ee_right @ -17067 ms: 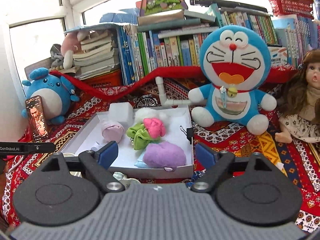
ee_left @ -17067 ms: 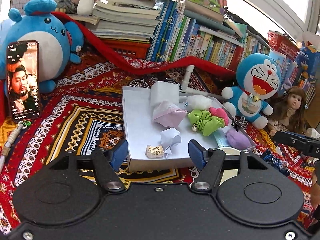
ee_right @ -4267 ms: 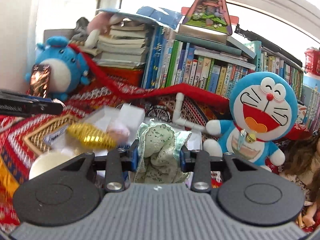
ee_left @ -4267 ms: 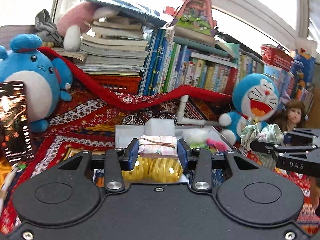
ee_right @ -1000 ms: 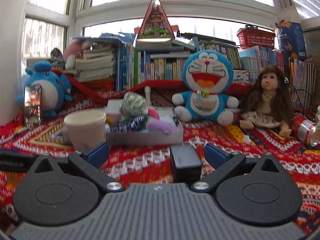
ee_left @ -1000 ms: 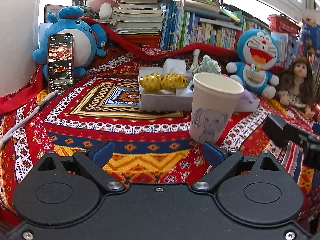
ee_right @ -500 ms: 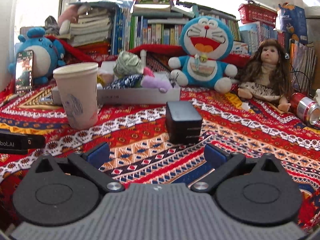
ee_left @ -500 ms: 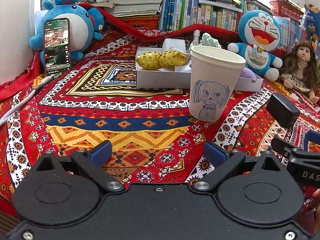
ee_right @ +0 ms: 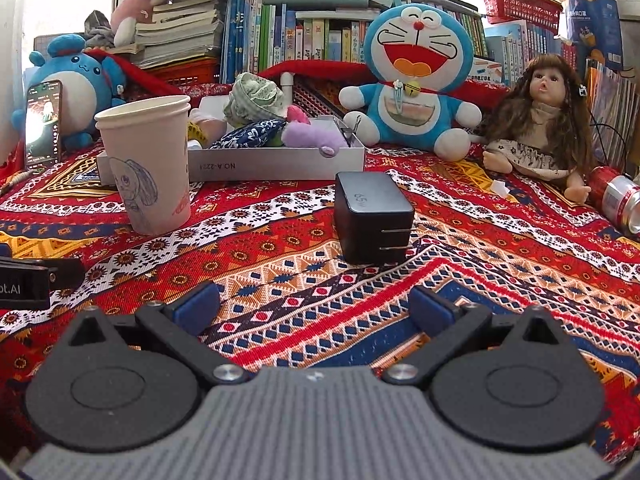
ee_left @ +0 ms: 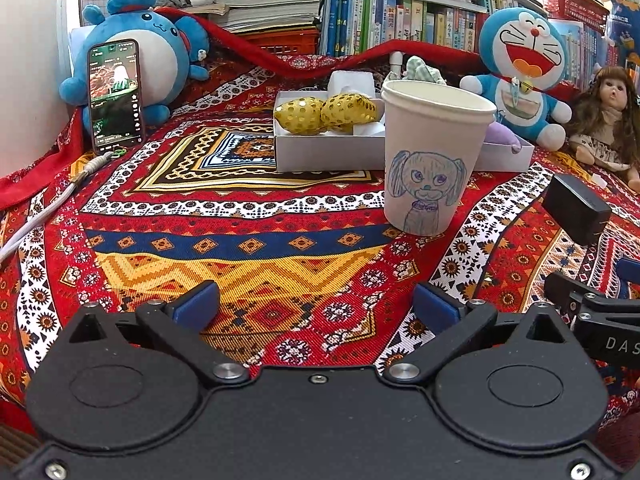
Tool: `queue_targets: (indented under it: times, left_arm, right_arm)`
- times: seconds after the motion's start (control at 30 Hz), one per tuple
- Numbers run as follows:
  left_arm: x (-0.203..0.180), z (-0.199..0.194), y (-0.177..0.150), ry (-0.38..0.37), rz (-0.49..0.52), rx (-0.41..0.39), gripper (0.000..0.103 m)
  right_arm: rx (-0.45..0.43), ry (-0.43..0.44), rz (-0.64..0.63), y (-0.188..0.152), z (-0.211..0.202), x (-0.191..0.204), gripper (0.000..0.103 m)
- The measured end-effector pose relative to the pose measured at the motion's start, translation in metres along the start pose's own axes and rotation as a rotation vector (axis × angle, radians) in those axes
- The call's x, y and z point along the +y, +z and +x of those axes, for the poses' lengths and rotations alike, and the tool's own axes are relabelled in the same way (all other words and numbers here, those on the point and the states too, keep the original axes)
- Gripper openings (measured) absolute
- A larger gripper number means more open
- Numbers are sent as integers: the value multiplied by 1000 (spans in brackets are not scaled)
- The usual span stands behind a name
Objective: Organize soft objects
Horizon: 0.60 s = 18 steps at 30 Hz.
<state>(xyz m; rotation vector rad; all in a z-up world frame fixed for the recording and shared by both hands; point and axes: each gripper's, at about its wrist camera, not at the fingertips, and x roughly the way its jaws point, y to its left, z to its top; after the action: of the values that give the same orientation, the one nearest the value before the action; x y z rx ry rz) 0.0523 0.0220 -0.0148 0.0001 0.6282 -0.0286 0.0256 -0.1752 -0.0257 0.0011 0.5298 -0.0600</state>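
A white box (ee_left: 328,151) (ee_right: 276,166) sits on the patterned cloth, well ahead of both grippers. It holds soft items: a gold sequinned piece (ee_left: 325,113), a green-and-white cloth bundle (ee_right: 253,98), a navy floral piece (ee_right: 251,133), and a purple one (ee_right: 311,136). My left gripper (ee_left: 316,304) is open and empty, low over the cloth. My right gripper (ee_right: 314,306) is open and empty, also low, near a black charger (ee_right: 372,216).
A paper cup with a drawn dog (ee_left: 432,160) (ee_right: 148,164) stands in front of the box. A phone (ee_left: 116,94) leans on a blue plush (ee_left: 160,48). A Doraemon plush (ee_right: 416,76), a doll (ee_right: 536,120) and a can (ee_right: 618,200) are at the right. Books line the back.
Both grippers, which held soft items over the box seconds ago, are now open and empty. In the last second both have pulled back and sunk lower toward the cloth.
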Motion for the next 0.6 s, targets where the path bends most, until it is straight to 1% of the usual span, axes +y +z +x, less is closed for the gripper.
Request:
queue_targets:
  times: [0.6]
  left_arm:
    - [0, 1, 1, 4, 5, 5, 103]
  right_arm:
    - [3, 1, 2, 1, 1, 0, 103]
